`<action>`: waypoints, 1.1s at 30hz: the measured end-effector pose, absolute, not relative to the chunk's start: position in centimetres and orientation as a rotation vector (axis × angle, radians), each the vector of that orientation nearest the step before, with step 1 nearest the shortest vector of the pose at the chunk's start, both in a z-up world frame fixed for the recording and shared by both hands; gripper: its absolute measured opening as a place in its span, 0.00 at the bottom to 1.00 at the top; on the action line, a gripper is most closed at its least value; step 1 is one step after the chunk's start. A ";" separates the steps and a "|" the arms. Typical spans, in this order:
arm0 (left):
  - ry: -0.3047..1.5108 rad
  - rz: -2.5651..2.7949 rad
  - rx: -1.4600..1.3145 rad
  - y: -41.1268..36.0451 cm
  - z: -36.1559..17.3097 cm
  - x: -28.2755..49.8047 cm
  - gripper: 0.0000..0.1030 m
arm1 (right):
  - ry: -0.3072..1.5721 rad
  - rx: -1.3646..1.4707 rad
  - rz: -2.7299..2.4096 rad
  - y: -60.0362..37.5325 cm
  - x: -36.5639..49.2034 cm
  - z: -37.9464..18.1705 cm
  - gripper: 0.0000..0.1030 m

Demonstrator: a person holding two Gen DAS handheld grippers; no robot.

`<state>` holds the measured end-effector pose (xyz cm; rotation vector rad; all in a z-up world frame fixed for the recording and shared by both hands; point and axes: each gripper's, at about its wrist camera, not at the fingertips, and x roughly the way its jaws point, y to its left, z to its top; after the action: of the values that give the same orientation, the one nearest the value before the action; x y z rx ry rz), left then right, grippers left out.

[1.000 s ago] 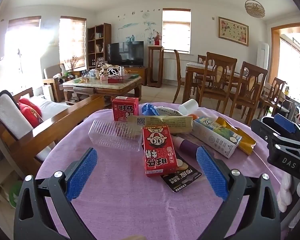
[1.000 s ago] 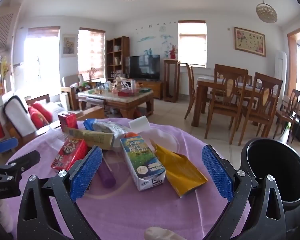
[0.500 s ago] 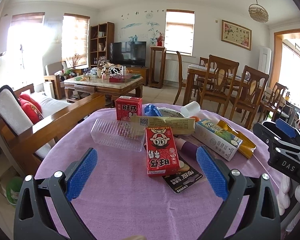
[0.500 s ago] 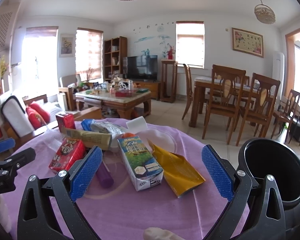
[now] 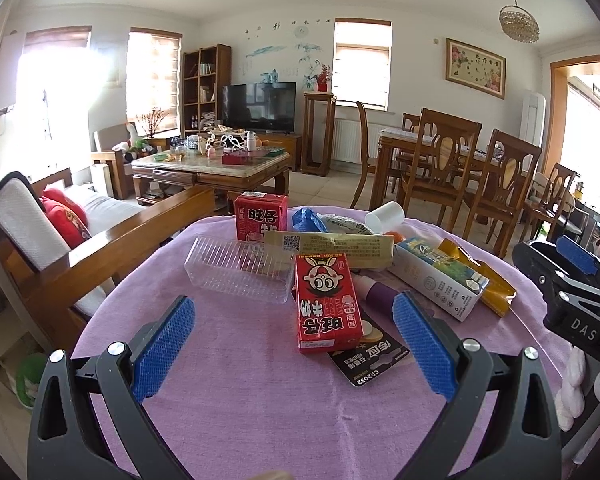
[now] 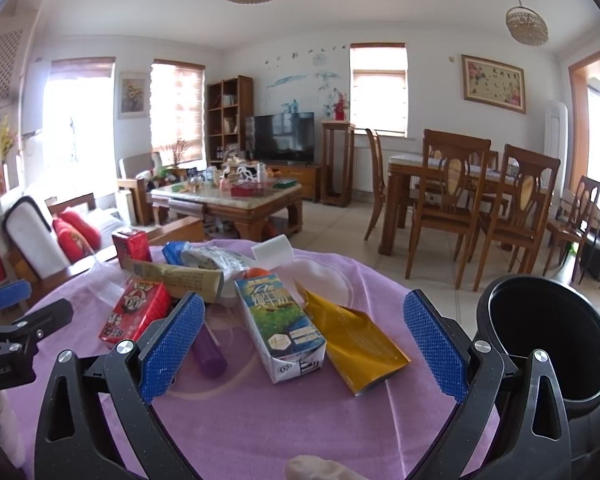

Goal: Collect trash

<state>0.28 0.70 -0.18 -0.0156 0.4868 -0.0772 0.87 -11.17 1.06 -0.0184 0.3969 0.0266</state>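
Sitting mid-worktop [image 5: 260, 380] is the trash pile: red carton [image 5: 326, 300] lying on a battery card [image 5: 370, 354], milk carton [image 6: 278, 320] beside a gold pouch [image 6: 356, 340]. Left gripper [image 5: 294, 344] and right gripper [image 6: 304, 344] both gape wide, holding nothing. Black bin [image 6: 552, 340] waits off the right edge. Overlapping stuff means one grab probably drags neighbours along.

Bright daylight floods in from blown-out windows [image 5: 60, 92] at nine o'clock; sharp centre, fisheye bending and dark vignette at corners.
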 end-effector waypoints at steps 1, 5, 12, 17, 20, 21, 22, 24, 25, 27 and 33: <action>0.486 -0.076 -0.013 0.6 -0.2 0.2 0.95 | 0.397 -0.019 0.027 -11.2 0.9 1.1 0.95; 0.486 -0.072 -0.007 0.5 -0.2 0.2 0.95 | 0.396 -0.017 0.027 -11.2 0.9 1.1 0.95; 0.487 -0.069 -0.005 0.6 -0.3 0.1 0.95 | 0.395 -0.015 0.027 -11.2 0.9 1.1 0.95; 0.492 -0.064 -0.005 0.6 -0.3 0.2 0.95 | 0.394 -0.013 0.027 -11.2 0.9 1.2 0.95; 0.495 -0.057 -0.022 1.1 -0.4 0.3 0.95 | 0.395 -0.009 0.027 -11.1 0.9 1.3 0.95; 0.499 -0.059 -0.039 1.4 -0.4 0.3 0.95 | 0.396 -0.006 0.027 -11.0 1.0 1.4 0.95; 0.505 -0.059 -0.061 1.8 -0.5 0.5 0.95 | 0.395 -0.003 0.026 -11.0 1.0 1.5 0.95; 0.531 -0.074 -0.130 3.0 -0.7 0.9 0.95 | 0.388 -0.003 0.028 -10.7 1.0 1.7 0.95; 0.547 -0.088 -0.177 3.9 -0.9 1.2 0.95 | 0.386 -0.004 0.033 -10.6 1.0 1.7 0.95; 0.572 -0.101 -0.221 5.2 -1.1 1.9 0.95 | 0.392 -0.010 0.063 -10.3 1.0 1.7 0.95; 0.567 -0.055 -0.126 6.2 1.2 4.5 0.95 | 0.464 0.053 0.138 -10.5 2.4 1.2 0.95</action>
<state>4.45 6.24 1.19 -0.1260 0.5670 -0.0549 2.43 -10.46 1.23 0.0535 0.4636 0.1379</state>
